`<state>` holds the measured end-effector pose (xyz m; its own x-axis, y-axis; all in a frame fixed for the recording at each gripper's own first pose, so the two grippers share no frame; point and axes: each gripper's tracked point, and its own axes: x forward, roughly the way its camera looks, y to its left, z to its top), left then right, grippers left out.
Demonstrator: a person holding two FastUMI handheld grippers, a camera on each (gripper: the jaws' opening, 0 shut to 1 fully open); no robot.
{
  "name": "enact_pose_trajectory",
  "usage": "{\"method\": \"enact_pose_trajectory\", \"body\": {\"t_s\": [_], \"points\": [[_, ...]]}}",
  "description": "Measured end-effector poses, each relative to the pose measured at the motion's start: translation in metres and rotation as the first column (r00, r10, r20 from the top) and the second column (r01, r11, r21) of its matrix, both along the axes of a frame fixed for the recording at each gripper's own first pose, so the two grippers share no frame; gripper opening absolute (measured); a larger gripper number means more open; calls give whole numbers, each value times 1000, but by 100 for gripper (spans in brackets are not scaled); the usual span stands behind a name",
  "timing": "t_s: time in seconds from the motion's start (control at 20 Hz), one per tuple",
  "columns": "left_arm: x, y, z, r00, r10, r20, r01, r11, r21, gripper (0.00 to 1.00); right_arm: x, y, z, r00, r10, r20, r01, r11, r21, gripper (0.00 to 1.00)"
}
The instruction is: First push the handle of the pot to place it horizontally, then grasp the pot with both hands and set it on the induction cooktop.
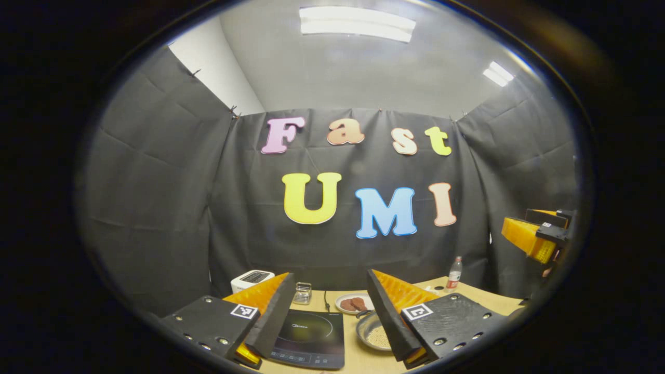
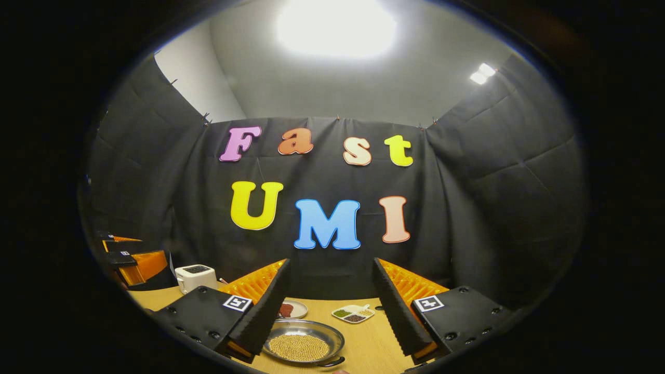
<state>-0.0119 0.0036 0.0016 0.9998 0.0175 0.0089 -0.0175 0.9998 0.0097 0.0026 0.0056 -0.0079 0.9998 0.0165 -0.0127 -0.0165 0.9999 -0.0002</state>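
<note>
A shallow metal pot (image 2: 304,343) holding yellowish grains sits on the wooden table, low between my right gripper's fingers, with a dark handle loop at its near rim. In the left gripper view the pot (image 1: 375,332) lies right of the black induction cooktop (image 1: 310,337). My left gripper (image 1: 330,291) is open above the cooktop and pot, nothing between its fingers. My right gripper (image 2: 330,280) is open too, held above the pot. The right gripper (image 1: 535,236) also appears at the far right of the left gripper view, and the left gripper (image 2: 130,259) at the far left of the right gripper view.
A white toaster (image 2: 195,277) stands at the back left. A plate with brown patties (image 1: 353,303), a small glass jar (image 1: 302,293), a plastic bottle (image 1: 454,274) and a divided dish of beans (image 2: 353,314) sit toward the back of the table (image 2: 374,348).
</note>
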Motion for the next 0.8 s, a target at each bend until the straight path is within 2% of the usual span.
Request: {"method": "enact_pose_trajectory", "body": {"t_s": [0.15, 0.2, 0.25, 0.35, 0.45, 0.5, 0.55, 0.6, 0.65, 0.7, 0.75, 0.8], "points": [[3, 4, 1, 1000, -3, 4, 3, 1000, -1, 85, 2, 5, -2, 1000, 3, -5, -3, 1000, -6, 96], [5, 7, 0, 1000, -5, 4, 5, 1000, -1, 88, 2, 6, -3, 1000, 3, -7, -3, 1000, -8, 98], [6, 8, 1, 1000, -7, 5, 7, 1000, 0, 85, 3, 9, -4, 1000, 3, -10, -4, 1000, -10, 96], [9, 14, 0, 1000, -11, 8, 11, 1000, 1, 84, 5, 14, -8, 1000, 10, -28, -10, 1000, -8, 98], [12, 21, -2, 1000, -18, 9, 18, 1000, 1, 84, 7, 22, -15, 999, 15, -50, -15, 1000, -8, 92], [12, 24, -3, 1000, -23, 8, 23, 1000, -1, 88, 7, 26, -18, 998, 23, -64, -24, 1000, -3, 88], [14, 28, -6, 1000, -28, 6, 28, 1000, -5, 87, 6, 30, -21, 997, 21, -73, -21, 1000, 2, 82], [16, 33, -7, 999, -34, 3, 34, 999, -9, 88, 6, 30, -23, 997, 0, -74, 0, 1000, 3, 70], [17, 38, -9, 999, -39, 1, 39, 999, -10, 87, 7, 33, -24, 997, -8, -76, 8, 1000, 4, 64], [18, 43, -7, 999, -44, 6, 44, 999, -9, 87, 6, 39, -26, 997, -3, -79, 3, 1000, 4, 41], [19, 47, -5, 999, -47, 15, 47, 999, -6, 82, 5, 42, -28, 997, -4, -80, 3, 1000, -8, 36], [19, 52, -4, 999, -47, 21, 47, 999, -3, 82, 5, 43, -29, 996, -15, -83, 13, 1000, -18, 28]]}}
